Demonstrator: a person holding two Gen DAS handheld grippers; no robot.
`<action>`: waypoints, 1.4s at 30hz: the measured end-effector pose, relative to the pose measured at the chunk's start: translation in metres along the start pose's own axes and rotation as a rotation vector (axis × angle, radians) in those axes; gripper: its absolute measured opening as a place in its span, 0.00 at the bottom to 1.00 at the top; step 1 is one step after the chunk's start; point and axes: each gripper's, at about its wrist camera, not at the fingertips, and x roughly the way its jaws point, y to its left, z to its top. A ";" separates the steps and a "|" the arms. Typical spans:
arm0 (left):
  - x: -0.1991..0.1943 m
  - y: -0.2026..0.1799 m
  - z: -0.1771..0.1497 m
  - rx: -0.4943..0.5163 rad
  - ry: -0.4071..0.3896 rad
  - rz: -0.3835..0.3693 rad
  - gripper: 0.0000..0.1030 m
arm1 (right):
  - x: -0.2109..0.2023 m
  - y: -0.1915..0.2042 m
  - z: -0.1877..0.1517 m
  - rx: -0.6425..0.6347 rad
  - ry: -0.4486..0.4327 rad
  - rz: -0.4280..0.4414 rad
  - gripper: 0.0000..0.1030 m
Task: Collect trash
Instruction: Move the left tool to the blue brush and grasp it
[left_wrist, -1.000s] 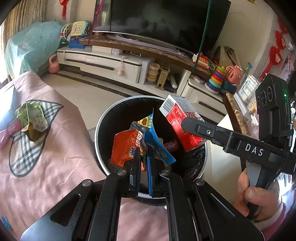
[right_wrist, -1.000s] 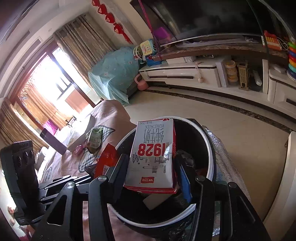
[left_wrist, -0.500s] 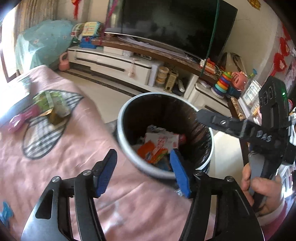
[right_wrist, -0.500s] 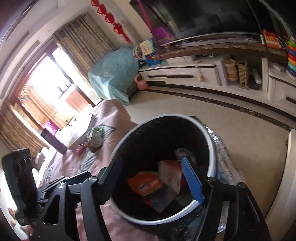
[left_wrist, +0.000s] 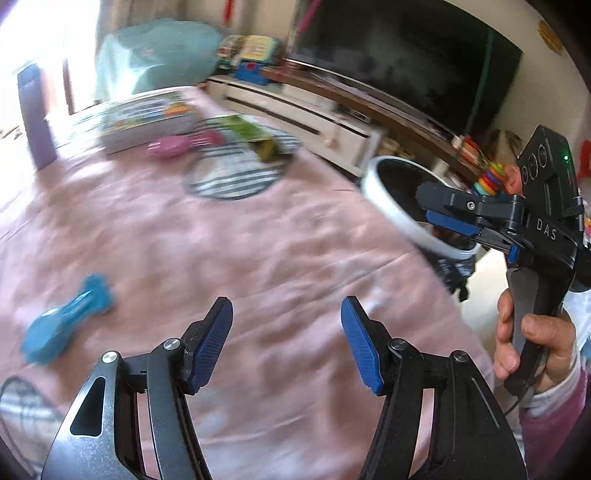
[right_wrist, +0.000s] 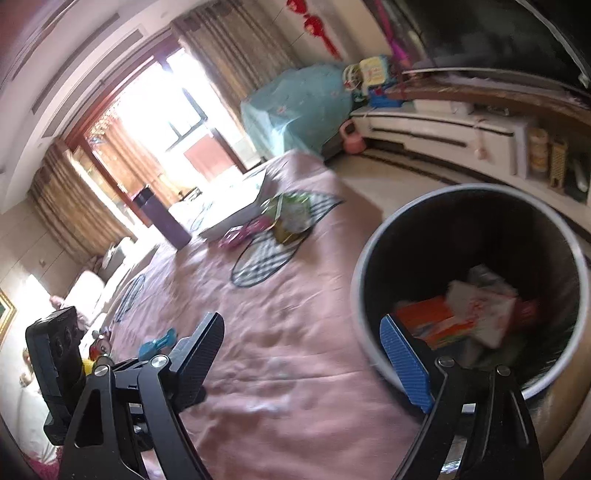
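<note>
Nearest the lens, the left gripper (left_wrist: 286, 341) is hanging wide apart with nothing between its blue pads, only the pink blanket (left_wrist: 258, 258) of the bed showing through the gap, and the right gripper (right_wrist: 306, 354) is opening wider, equally bare, its right pad overlapping the white rim of the bin (right_wrist: 360, 280) in the right wrist view. The likeliest slip from here, as I judge it, is grabbing the wrong thing: a blue toy (left_wrist: 66, 325) is lying just left of the left pads and a pink toy (left_wrist: 181, 144) is sitting far off beside the next piece of rubbish, and both are blurred (the whole picture is smeared), so a hasty close could be catching a toy or a fold of blanket instead. A second risk is the right gripper knocking the bin, which is standing at the bed's right edge with cartons and wrappers (right_wrist: 476, 314) already lying inside. The remaining rubbish, a green wrapper (left_wrist: 255, 136), is resting well beyond both pairs of fingers, toward the far edge of the bed on a striped patch, just in front of a flat white box (left_wrist: 144, 118), untouched and needing a long reach.
</note>
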 end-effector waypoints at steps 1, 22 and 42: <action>-0.006 0.009 -0.004 -0.008 -0.007 0.020 0.60 | 0.007 0.007 -0.001 -0.004 0.006 0.009 0.85; -0.033 0.120 -0.024 0.095 -0.006 0.279 0.76 | 0.113 0.108 0.016 -0.065 0.106 0.092 0.85; -0.001 0.146 -0.016 -0.084 0.033 0.134 0.41 | 0.257 0.132 0.107 -0.271 0.182 0.008 0.74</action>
